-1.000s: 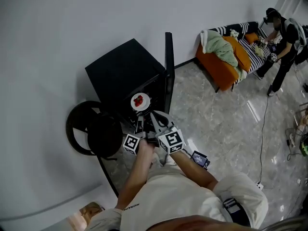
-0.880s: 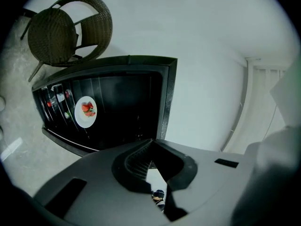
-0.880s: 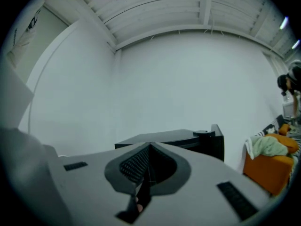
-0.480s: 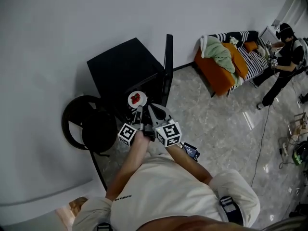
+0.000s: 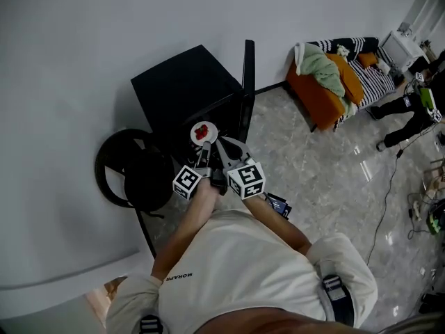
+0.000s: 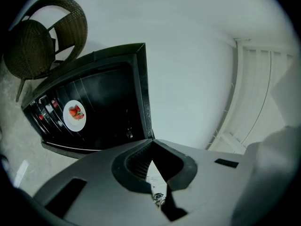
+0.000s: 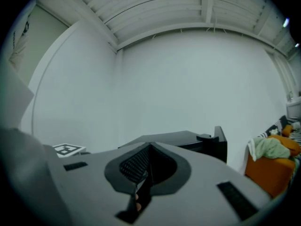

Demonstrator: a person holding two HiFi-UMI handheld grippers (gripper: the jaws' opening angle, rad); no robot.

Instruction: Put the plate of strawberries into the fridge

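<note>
A white plate of red strawberries (image 5: 204, 132) (image 6: 74, 115) lies inside the open black fridge (image 5: 182, 92) (image 6: 101, 102), on a wire shelf by the look of it. Both grippers hover just in front of the fridge opening, apart from the plate. My left gripper (image 5: 202, 153) (image 6: 151, 142) is shut with nothing held. Beside it, my right gripper (image 5: 224, 145) (image 7: 150, 147) has its jaws closed and empty; it looks over the fridge top (image 7: 174, 138) at the white wall.
The fridge door (image 5: 247, 82) (image 7: 218, 147) stands open to the right. A dark wicker chair (image 5: 128, 176) (image 6: 40, 36) is left of the fridge. An orange sofa (image 5: 323, 92) with a green blanket and a person (image 5: 417, 96) are far right on the marble floor.
The plate keeps its place in the fridge. My left gripper has lifted slightly and rolled a little; the right one has stayed put. The person by the sofa has moved right.
</note>
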